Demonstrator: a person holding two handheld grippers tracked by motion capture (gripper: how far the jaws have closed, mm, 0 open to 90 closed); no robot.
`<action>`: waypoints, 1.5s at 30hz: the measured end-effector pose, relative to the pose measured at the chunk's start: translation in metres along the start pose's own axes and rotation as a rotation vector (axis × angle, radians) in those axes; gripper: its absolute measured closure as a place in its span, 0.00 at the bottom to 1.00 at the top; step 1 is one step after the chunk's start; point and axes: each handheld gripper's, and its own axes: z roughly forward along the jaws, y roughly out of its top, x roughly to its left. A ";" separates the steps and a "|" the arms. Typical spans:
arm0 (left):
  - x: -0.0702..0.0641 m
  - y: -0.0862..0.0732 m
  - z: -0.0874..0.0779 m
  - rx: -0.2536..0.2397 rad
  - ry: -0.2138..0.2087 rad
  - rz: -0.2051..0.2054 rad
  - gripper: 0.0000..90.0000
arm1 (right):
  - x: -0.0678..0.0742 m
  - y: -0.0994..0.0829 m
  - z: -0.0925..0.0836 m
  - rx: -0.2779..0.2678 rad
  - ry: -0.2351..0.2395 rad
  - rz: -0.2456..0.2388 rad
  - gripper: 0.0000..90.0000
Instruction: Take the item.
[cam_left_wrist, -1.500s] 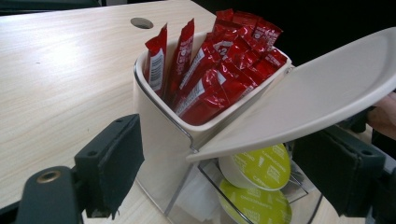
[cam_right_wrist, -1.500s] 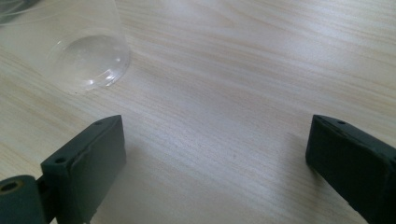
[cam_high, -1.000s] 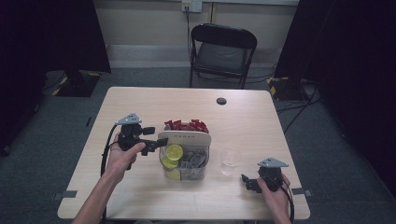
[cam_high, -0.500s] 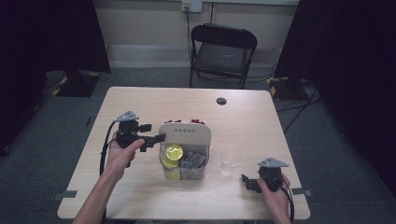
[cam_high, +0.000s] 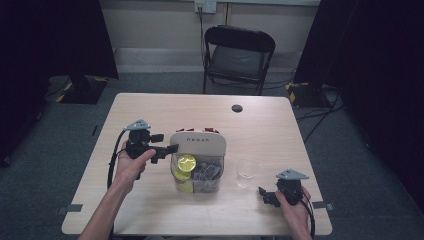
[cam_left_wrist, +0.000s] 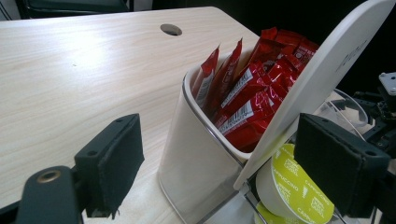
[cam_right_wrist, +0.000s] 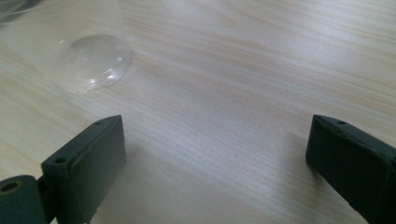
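A small organiser (cam_high: 197, 182) stands mid-table, its white lid (cam_high: 198, 143) raised and tilted. Behind the lid, red sachets (cam_high: 198, 130) fill a white compartment (cam_left_wrist: 196, 163). In front lie yellow-green capsules (cam_high: 186, 162) and dark pods. My left gripper (cam_high: 167, 145) is at the organiser's left side, open. In the left gripper view its jaws (cam_left_wrist: 224, 163) straddle the compartment's corner and the lid's (cam_left_wrist: 327, 60) lower edge, with sachets (cam_left_wrist: 252, 88) and a capsule (cam_left_wrist: 289, 186) close by. My right gripper (cam_high: 264, 194) rests open near the front right edge, nothing between its jaws (cam_right_wrist: 215, 158).
A clear plastic cup (cam_high: 246, 171) stands right of the organiser, and its base (cam_right_wrist: 91, 58) lies just ahead of the right gripper. A cable hole (cam_high: 237, 108) sits at the table's far side. A black folding chair (cam_high: 239, 55) stands beyond the table.
The white lid has swung up and back, now hiding most of the red sachets from above. My left gripper stayed beside the organiser with small shifts. The right gripper has not moved.
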 end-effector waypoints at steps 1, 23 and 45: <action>0.000 0.000 0.000 0.003 0.001 0.004 0.17 | 0.001 0.000 -0.001 0.001 0.013 -0.008 0.05; 0.000 -0.001 0.001 0.019 0.009 0.008 0.17 | 0.016 0.013 -0.032 -0.088 0.208 -0.081 0.20; -0.001 -0.003 0.004 0.041 0.012 0.010 0.17 | 0.042 0.044 -0.069 -0.171 0.331 -0.130 0.22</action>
